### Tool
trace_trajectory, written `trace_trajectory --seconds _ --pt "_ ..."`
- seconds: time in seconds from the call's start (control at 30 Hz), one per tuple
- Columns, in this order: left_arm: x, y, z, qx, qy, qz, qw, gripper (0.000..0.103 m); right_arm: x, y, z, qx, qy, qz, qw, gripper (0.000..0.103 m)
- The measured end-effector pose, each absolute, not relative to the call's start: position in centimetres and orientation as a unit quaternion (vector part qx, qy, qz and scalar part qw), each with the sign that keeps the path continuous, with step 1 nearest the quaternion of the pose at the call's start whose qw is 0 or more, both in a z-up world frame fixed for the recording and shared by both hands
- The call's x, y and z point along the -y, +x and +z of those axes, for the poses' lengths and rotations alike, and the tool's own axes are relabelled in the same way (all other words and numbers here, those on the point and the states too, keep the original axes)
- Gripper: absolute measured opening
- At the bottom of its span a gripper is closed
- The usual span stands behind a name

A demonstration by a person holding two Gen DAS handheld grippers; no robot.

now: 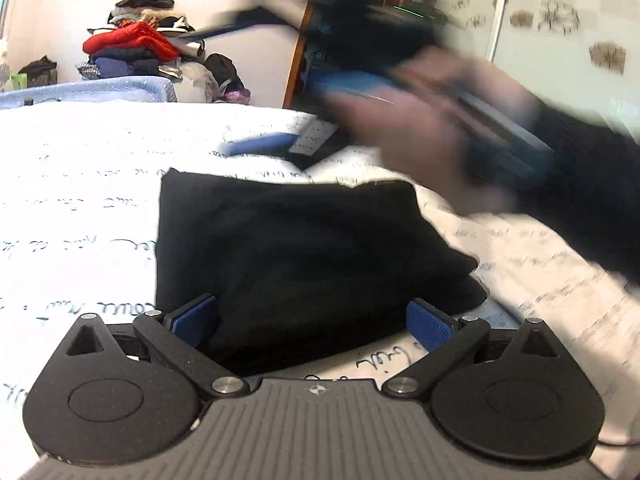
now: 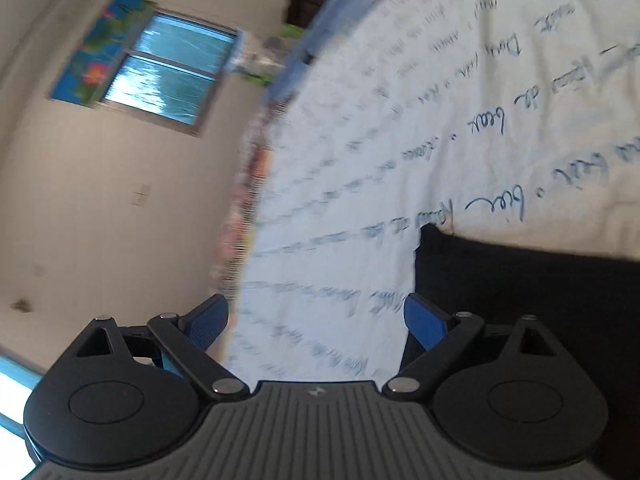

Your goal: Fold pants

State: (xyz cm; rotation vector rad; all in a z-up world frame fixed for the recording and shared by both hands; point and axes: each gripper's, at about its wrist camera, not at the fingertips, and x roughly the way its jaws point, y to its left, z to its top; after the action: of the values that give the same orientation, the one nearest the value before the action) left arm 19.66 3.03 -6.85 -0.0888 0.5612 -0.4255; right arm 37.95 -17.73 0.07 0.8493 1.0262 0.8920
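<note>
The black pants (image 1: 304,256) lie folded into a compact rectangle on the white bedsheet with handwriting print (image 1: 80,184). My left gripper (image 1: 312,320) is open, its blue pads on either side of the bundle's near edge, holding nothing. The right gripper shows blurred in the left wrist view (image 1: 460,120), held in a hand above the bundle's far right corner. In the right wrist view my right gripper (image 2: 316,320) is open and empty, tilted, over the sheet, with the pants (image 2: 520,300) at the lower right.
A pile of clothes (image 1: 136,44) and a light blue blanket edge (image 1: 100,88) lie beyond the bed. A wooden door frame (image 1: 304,40) and mirrored wardrobe (image 1: 560,32) stand behind. A window (image 2: 168,76) and the bed's edge (image 2: 256,184) show in the right wrist view.
</note>
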Motion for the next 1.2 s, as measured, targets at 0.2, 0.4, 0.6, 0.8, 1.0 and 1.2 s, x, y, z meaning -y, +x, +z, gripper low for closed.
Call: trace_trajectory --seconds 0.2,0.4,0.6,0.8,1.0,1.2 --pt "-2.5 21.1 -6.4 -0.290 -0.052 -0.221 0.930 0.102 28.6 30.6 -1.9 -0.434 0.451 0.338 0.703 0.098" --pt "-0.2 21.1 -8.2 -0.302 0.023 -0.217 0.928 0.102 32.5 26.4 -7.0 -0.389 0.484 0.264 0.738 0.046" --pt "-1.7 20.5 -5.3 -0.303 -0.026 -0.203 0.931 0.101 33.1 25.8 -6.3 -0.414 0.518 0.248 0.706 0.059" --pt "0.0 22.3 -5.5 -0.328 -0.007 -0.190 0.925 0.102 31.1 23.3 -4.4 -0.367 0.513 0.304 0.714 0.092" --pt "1.7 22.1 -7.3 -0.319 0.056 -0.187 0.927 0.101 33.2 22.9 -9.8 -0.368 0.574 0.268 0.681 0.066" --pt "-0.9 21.3 -3.6 -0.293 0.005 -0.181 0.939 0.102 31.8 22.5 -4.3 -0.361 0.514 0.291 0.722 0.090"
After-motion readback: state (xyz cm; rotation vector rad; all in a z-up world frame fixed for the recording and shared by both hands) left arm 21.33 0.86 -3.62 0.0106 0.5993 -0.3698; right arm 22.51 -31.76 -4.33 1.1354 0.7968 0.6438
